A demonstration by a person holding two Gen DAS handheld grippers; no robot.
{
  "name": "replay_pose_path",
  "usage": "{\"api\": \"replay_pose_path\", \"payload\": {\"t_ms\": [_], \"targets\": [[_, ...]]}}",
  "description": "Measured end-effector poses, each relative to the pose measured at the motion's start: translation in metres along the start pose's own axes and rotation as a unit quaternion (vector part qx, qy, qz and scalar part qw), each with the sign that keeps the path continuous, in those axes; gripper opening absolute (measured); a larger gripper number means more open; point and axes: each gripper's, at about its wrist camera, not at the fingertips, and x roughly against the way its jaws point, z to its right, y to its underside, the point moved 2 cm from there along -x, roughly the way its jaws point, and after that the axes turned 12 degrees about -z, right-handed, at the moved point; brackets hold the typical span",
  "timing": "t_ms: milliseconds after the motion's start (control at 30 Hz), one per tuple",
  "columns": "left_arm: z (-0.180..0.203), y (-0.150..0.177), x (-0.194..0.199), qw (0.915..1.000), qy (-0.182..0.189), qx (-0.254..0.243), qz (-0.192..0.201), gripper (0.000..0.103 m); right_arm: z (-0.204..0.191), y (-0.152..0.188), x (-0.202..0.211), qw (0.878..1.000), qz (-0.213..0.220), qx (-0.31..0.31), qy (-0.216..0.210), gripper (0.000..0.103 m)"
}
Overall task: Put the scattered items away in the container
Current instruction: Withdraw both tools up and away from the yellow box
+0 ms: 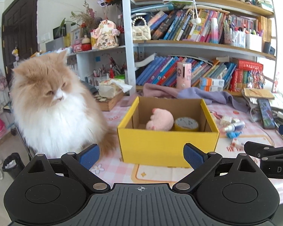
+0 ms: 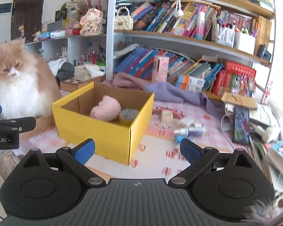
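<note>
A yellow cardboard box (image 1: pixel 168 146) (image 2: pixel 96 130) stands open on the pink checked tablecloth. Inside lie a pink plush toy (image 1: pixel 160 119) (image 2: pixel 105 109) and a roll of yellow tape (image 1: pixel 186 124) (image 2: pixel 128 115). To the right of the box lie small bottles (image 1: pixel 234 127) (image 2: pixel 190 130), a blue item (image 1: pixel 233 134) (image 2: pixel 178 137) and a cream block (image 2: pixel 167 116). My left gripper (image 1: pixel 141 157) is open and empty, just in front of the box. My right gripper (image 2: pixel 137 150) is open and empty, near the box's front right corner.
A fluffy orange and white cat (image 1: pixel 52 103) (image 2: pixel 18 86) sits on the table just left of the box. A purple cloth (image 1: pixel 198 94) (image 2: pixel 169 92) lies behind it. Bookshelves (image 1: pixel 198 43) fill the back. A stack of papers and a dark case (image 2: pixel 241 124) lie at right.
</note>
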Motion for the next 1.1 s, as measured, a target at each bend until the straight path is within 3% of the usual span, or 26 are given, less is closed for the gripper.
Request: {"api": "replay_pose_path", "payload": {"t_ms": [200,533,1100], "targets": [[0.005,0.017,0.000,0.9999,0.001,-0.005,-0.011,0.097,-0.011,0.017,0.000,1.000,-0.013,0.021,0.009,0.097],[0.007,0.033,0.002,0.9991,0.013,-0.023,-0.034,0.097,-0.012,0.028,0.005,0.999,-0.038,0.004,-0.005,0.095],[0.023,0.040,-0.008,0.9974,0.031,-0.039,-0.052,0.097,-0.003,0.037,-0.005,0.998,-0.068,-0.001,-0.004,0.096]]}}
